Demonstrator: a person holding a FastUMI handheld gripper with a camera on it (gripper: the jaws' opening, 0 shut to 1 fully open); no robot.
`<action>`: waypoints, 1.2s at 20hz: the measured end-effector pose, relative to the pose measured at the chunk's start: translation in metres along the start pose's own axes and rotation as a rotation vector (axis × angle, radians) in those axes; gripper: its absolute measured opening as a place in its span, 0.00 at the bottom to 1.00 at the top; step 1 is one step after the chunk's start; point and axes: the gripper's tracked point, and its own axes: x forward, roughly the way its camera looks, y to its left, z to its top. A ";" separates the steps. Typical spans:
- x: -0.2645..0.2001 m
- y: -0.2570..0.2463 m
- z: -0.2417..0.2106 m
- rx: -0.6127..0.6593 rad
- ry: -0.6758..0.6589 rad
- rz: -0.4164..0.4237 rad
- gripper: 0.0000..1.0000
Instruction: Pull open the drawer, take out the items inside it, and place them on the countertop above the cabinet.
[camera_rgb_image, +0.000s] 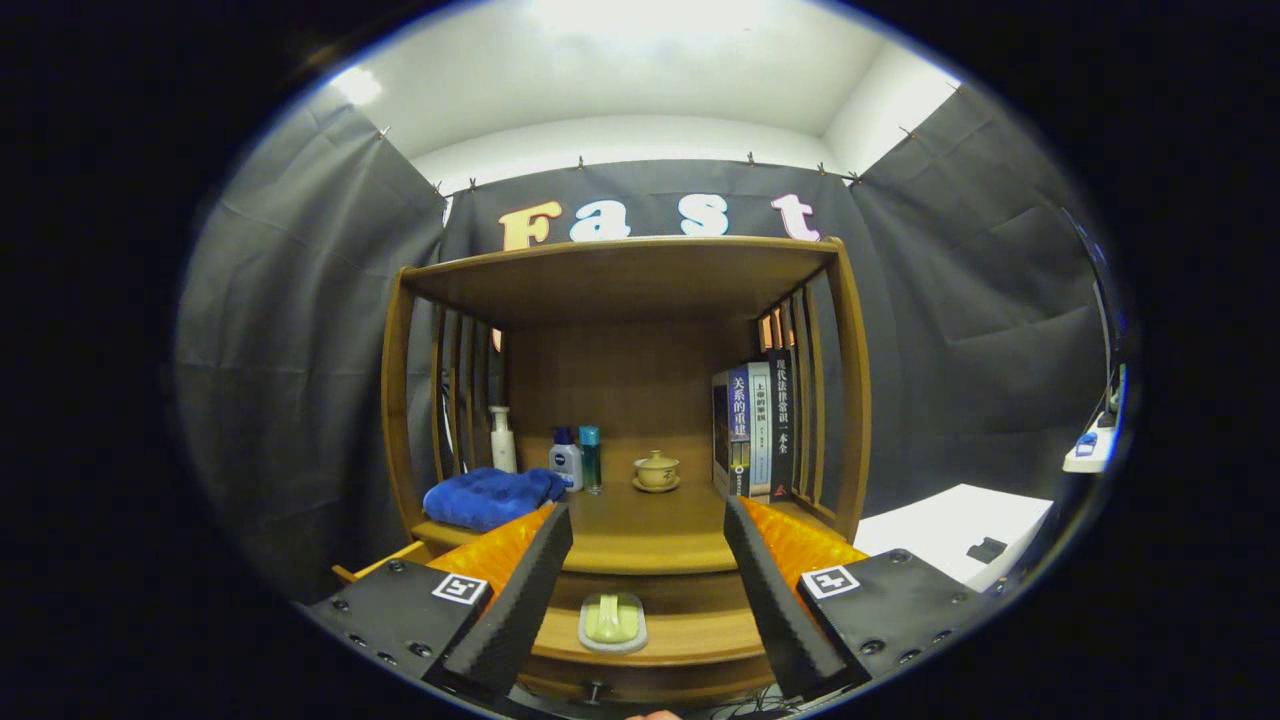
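Wooden cabinet (620, 290) stands ahead of the gripper (648, 520), against the black cloth wall. Its drawer (640, 650) sits pulled out below, between the two spread fingers, and the gripper grips nothing. Inside the drawer lies a pale green soap in a clear dish (612, 620). On the bench (650, 530) above it rest a blue towel (490, 497), a white pump bottle (502, 438), two small blue bottles (577, 460), a little lidded cup on a saucer (657, 469) and some upright books (755, 428). Writing runs down the book spines.
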 end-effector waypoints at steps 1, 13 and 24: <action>0.010 0.004 0.002 -0.006 0.024 0.018 0.98; 0.087 0.055 -0.160 -0.025 0.701 0.160 0.95; 0.104 0.044 -0.244 -0.028 1.029 0.080 0.78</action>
